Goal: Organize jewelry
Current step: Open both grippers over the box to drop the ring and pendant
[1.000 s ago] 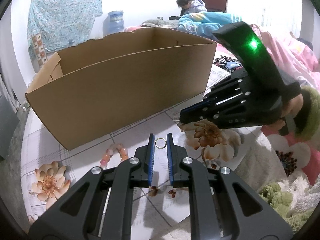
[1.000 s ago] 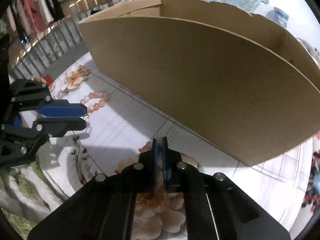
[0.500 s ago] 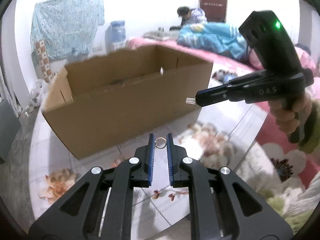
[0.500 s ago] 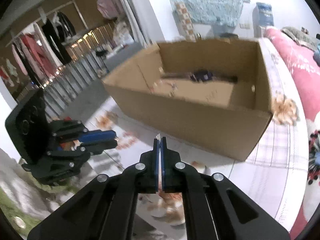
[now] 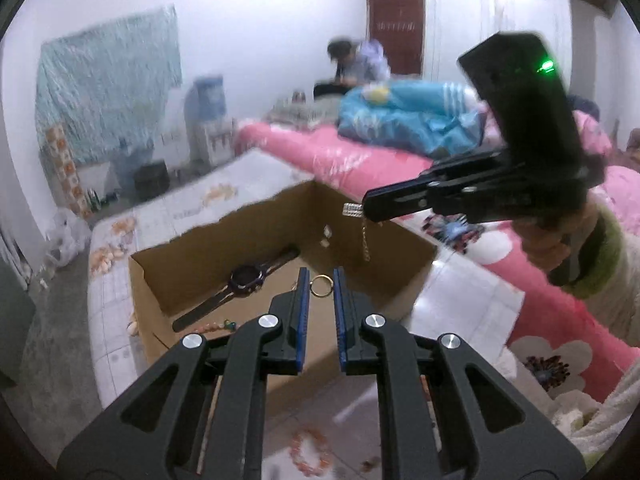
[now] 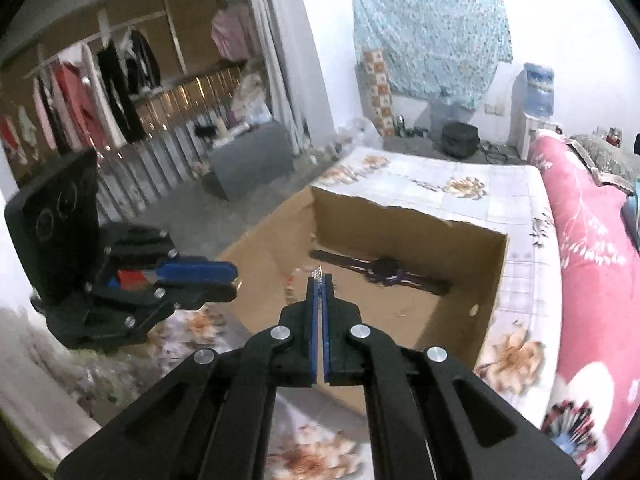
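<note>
My left tongs (image 5: pixel 320 286) pinch a small gold ring (image 5: pixel 321 285) right between their blue tips. The ring sits at the very front of the tongs, at 12 o'clock from my camera, up in the air over the open cardboard box (image 5: pixel 404 280).

My right tongs (image 6: pixel 319 280) are pressed together on a thin sparkly chain (image 6: pixel 317 271). Only a tiny bit of it pokes out past the tips in that view. From my left camera I see the right tongs (image 5: pixel 366 206) at 2 o'clock, with the chain (image 5: pixel 365 240) hanging down from the tip over the far side of the box. A hand (image 5: pixel 554 236) in a fuzzy sleeve holds them.

Inside the box a dark watch (image 6: pixel 384 271) lies flat on the bottom, at 1 o'clock from my right tongs. From my left camera the watch (image 5: pixel 246 278) is at 10 o'clock from the ring. Some beads (image 5: pixel 212 326) lie in the box too, near the close wall.

A pink bead bracelet (image 5: pixel 310 450) lies on the flowered cloth in front of the box, under my left tongs.
</note>
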The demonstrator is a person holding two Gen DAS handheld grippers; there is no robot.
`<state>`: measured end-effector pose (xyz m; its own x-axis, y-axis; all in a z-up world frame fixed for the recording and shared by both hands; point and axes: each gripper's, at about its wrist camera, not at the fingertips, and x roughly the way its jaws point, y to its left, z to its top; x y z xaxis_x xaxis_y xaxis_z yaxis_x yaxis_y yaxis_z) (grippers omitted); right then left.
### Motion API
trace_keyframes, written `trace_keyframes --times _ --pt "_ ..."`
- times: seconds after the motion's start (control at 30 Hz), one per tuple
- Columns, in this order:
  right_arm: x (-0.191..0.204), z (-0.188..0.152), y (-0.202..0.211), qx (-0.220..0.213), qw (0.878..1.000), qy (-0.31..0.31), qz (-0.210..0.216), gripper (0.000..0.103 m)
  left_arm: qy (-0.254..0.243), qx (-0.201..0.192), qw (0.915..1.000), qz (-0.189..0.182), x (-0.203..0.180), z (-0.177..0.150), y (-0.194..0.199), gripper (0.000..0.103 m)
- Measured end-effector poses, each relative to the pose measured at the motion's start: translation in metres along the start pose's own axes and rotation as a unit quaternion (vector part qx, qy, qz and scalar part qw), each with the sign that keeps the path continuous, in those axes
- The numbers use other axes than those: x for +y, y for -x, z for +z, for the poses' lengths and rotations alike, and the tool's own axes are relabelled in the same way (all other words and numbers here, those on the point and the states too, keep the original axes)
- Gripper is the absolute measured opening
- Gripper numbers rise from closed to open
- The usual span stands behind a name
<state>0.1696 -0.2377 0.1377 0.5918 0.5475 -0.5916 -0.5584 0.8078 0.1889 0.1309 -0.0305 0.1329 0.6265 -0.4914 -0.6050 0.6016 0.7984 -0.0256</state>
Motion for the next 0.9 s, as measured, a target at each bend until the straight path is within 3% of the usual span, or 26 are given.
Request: trace_keyframes --times 0.13,0.37,0.53,0.63,0.73,0.9 --pt "-0.019 0.01 -0.036 0.058 0.998 0.001 -0.02 0.002 0.031 0.096 0.9948 -0.015 0.033 0.018 -0.056 0.011" --pt "-0.034 0.002 -0.081 0.133 0.99 0.011 -0.052 0.002 0.089 0.226 0.9697 -0.029 0.073 0.02 -0.139 0.011" --pt "-0.037 -0.002 -0.092 0.16 0.984 0.03 -0.066 0.002 0.113 0.258 0.9589 -0.033 0.081 0.019 -0.161 0.011" --pt "-0.04 -0.002 -0.095 0.165 0.983 0.029 -0.069 0.003 0.119 0.26 0.9576 -0.03 0.081 0.021 -0.171 0.011" --pt "-0.042 -0.002 -0.094 0.167 0.983 0.026 -0.068 0.004 0.12 0.258 0.9584 -0.023 0.08 0.023 -0.174 0.024" --pt "-0.046 0.0 -0.086 0.155 0.986 0.016 -0.066 0.005 0.113 0.249 0.9619 -0.014 0.078 0.026 -0.172 0.031"
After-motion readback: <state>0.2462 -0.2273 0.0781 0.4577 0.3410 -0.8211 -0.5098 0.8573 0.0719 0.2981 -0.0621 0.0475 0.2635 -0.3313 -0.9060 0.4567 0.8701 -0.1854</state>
